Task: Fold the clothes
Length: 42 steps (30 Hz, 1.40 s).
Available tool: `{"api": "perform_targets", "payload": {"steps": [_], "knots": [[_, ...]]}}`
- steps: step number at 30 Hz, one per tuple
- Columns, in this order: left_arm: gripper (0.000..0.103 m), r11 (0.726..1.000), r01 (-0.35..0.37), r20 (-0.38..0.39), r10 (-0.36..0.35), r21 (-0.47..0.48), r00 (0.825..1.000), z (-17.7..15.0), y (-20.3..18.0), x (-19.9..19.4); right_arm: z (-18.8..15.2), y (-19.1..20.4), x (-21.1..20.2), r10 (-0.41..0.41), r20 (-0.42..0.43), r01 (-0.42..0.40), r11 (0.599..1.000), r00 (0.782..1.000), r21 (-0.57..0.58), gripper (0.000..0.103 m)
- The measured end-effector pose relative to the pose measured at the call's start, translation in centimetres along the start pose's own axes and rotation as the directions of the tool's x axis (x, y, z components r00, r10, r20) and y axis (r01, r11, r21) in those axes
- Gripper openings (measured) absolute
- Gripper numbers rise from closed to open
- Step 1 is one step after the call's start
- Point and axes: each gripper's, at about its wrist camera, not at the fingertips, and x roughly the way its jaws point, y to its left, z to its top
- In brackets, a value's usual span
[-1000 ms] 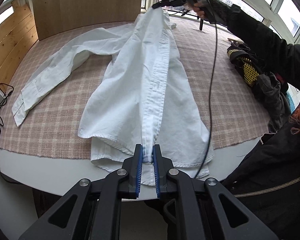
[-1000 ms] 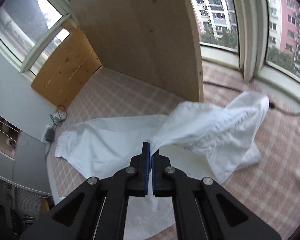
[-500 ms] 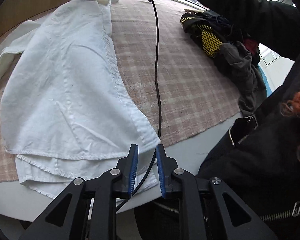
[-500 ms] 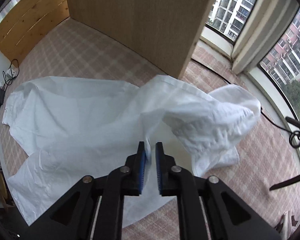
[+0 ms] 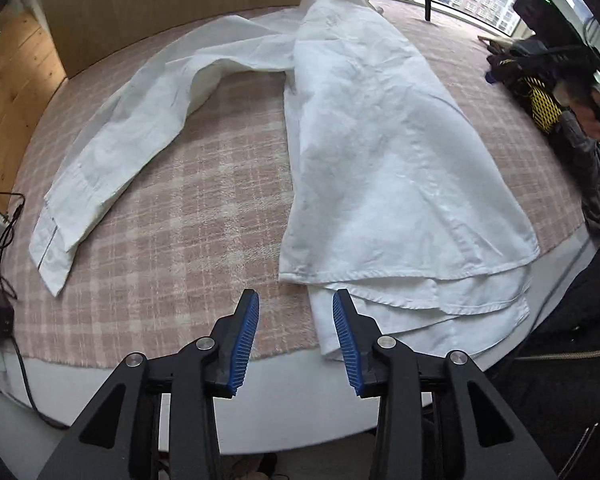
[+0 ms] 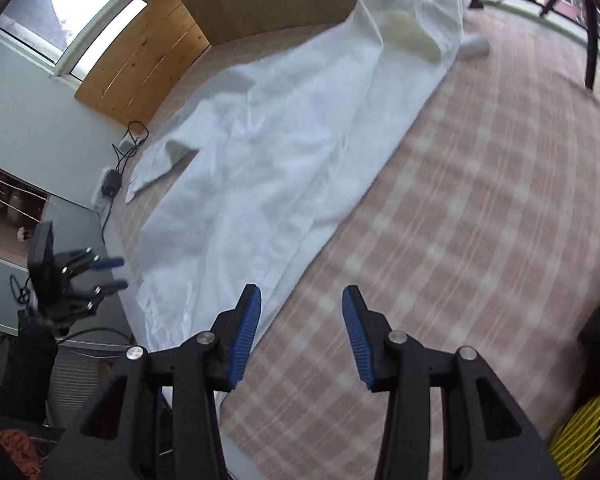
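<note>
The white shirt [image 5: 380, 152] lies flat on the checked tabletop [image 5: 204, 216], body folded lengthwise, one sleeve [image 5: 132, 148] spread out beside it. Left tongs [image 5: 296, 336] and right tongs [image 6: 300, 332] are both opening, empty. The sleeve and crosswise folds remain; the blurred right view probably hides nothing else.

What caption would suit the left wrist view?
Left gripper, jaws opening and empty, above the white shirt's hem on a plaid-covered table.

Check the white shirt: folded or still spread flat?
Partly folded. The white shirt has its body doubled lengthwise, hem layers stacked at the near edge, while one sleeve lies spread out on the checked cloth.
</note>
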Motion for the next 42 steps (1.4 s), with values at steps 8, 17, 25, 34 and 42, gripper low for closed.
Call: {"api": "perform_targets", "payload": {"steps": [8, 17, 25, 34, 42], "knots": [[0.04, 0.953, 0.258, -0.009, -0.26, 0.161, 0.965, 2.0, 1.8, 2.5, -10.6, 4.5, 3.6, 0.099, 0.038, -0.105, 0.96, 0.994, 0.26, 0.042], [0.003, 0.868, 0.34, -0.054, -0.344, 0.361, 0.937, 2.3, 1.6, 2.4, -12.9, 8.1, 4.3, 0.024, 0.164, -0.081, 0.933, 0.986, 0.35, 0.013], [0.002, 0.837, 0.371, 0.005, -0.407, 0.403, 0.913, 1.4, 3.8, -2.2, -14.1, 10.6, 2.8, -0.099, 0.219, 0.015, 0.934, 0.971, 0.357, 0.009], [0.003, 0.862, 0.336, -0.085, -0.33, 0.38, 0.94, 0.4, 4.2, 1.8, -15.2, 10.3, 4.9, -0.138, 0.176, 0.055, 0.911, 0.975, 0.408, 0.028], [0.01, 0.886, 0.24, -0.068, -0.232, 0.397, 0.97, -0.2, 5.0, 0.6, -13.7, 9.5, 2.7, -0.134, 0.235, 0.031, 0.917, 0.963, 0.398, 0.028]]}}
